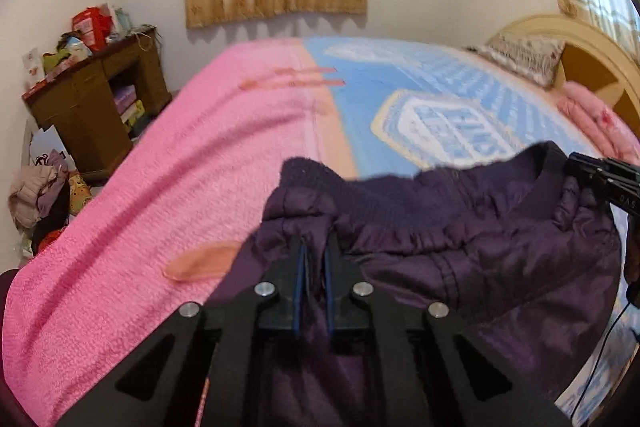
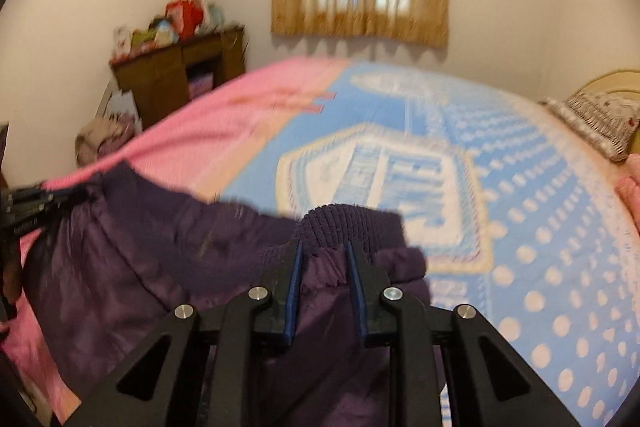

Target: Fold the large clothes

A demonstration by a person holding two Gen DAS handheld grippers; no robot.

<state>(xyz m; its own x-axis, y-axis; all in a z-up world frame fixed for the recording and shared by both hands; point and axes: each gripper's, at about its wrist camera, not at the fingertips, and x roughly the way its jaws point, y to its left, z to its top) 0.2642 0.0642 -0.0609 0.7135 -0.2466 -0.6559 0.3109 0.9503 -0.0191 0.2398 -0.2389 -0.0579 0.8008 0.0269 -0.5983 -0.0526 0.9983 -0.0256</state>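
Jacket (image 1: 460, 247), dark purple, is held over the bed (image 1: 160, 167) | left gripper (image 1: 315, 251) clamped on its edge | right gripper (image 2: 323, 251), at 3 o'clock, pinched on ribbed hem | hem should be kept taut and level, both grips maintained.

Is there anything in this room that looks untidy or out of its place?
Yes. On the floor beside the brown cabinet lies a loose heap of clothes, crumpled, not folded. The cabinet top is crowded with boxes and packets piled unevenly. The bed itself looks orderly; only the purple jacket lies bunched there.
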